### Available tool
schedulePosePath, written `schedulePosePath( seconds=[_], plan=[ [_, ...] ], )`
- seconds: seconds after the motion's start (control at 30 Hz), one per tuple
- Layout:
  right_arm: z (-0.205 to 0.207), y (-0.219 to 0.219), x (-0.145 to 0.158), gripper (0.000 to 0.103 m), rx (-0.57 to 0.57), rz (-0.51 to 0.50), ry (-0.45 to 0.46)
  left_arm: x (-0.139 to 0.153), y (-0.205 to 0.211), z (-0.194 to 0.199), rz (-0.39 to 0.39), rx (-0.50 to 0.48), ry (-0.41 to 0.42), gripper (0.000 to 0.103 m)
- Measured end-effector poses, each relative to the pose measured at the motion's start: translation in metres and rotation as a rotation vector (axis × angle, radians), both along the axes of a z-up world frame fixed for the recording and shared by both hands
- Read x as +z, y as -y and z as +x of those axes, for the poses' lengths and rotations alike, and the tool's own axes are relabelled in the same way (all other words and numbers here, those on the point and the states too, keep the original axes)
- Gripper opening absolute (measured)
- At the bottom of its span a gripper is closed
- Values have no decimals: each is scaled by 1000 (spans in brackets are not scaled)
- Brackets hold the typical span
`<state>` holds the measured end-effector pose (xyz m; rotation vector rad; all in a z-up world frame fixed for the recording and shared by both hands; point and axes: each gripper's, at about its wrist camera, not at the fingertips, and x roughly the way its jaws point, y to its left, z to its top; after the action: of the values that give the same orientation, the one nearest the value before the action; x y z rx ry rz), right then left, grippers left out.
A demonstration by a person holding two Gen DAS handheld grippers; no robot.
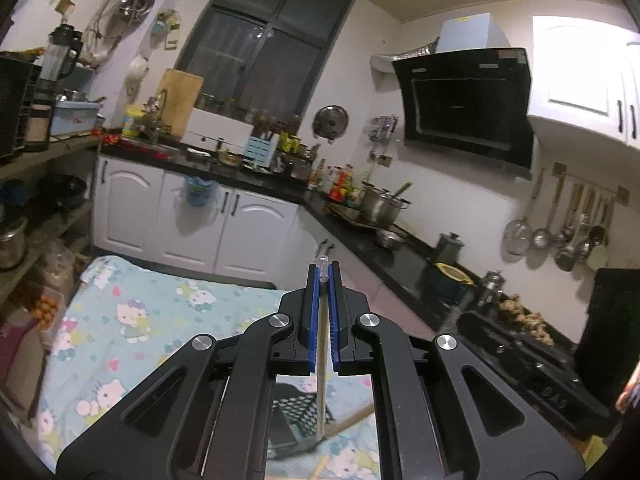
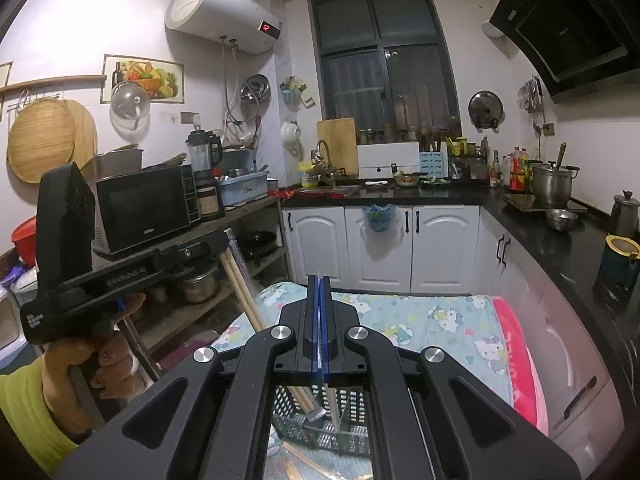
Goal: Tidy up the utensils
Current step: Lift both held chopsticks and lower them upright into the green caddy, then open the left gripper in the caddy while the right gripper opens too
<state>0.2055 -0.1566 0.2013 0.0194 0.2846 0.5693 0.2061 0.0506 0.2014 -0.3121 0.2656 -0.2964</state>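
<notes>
Both black two-finger grippers are clamped tight on something thin. The left gripper (image 1: 323, 280) has its blue pads pinched on a slim clear-tipped white stick (image 1: 322, 360), which pokes out just past the fingertips at 12 o'clock and runs back down between the jaws toward 6 o'clock. Can't tell exactly what kind of utensil it is.

Under that gripper there's a black perforated plastic basket (image 1: 298, 404) sitting on the pale blue cartoon-cat print cloth (image 1: 160, 320), and a light wooden stick (image 1: 352, 420) lies slanted at about 5 o'clock of the basket.

The right gripper (image 2: 319, 284) is also squeezed closed, on a thin translucent stick (image 2: 319, 276) whose tip just shows above the fingertips. Below it the same black basket (image 2: 320, 420) shows up, with a pale stick standing in it.

Over at 9 o'clock in the right wrist view you can see the left gripper from the side, held in a hand (image 2: 92, 356) with a yellow-green sleeve (image 2: 24, 408). A pair of long pale wooden chopsticks (image 2: 244, 296) runs from its front end diagonally down toward the basket.
</notes>
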Motion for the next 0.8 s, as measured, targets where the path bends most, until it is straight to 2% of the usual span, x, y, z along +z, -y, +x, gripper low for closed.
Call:
schedulePosePath(
  seconds=[0.27,0.8],
  plan=[
    [30,-1,-14,1,-35,10,-35,-28,-3,27,26,46,-39,2],
    [75,-8,-69,1,-70,1,-166,-85,13,54,67,86,-106,2]
  ],
)
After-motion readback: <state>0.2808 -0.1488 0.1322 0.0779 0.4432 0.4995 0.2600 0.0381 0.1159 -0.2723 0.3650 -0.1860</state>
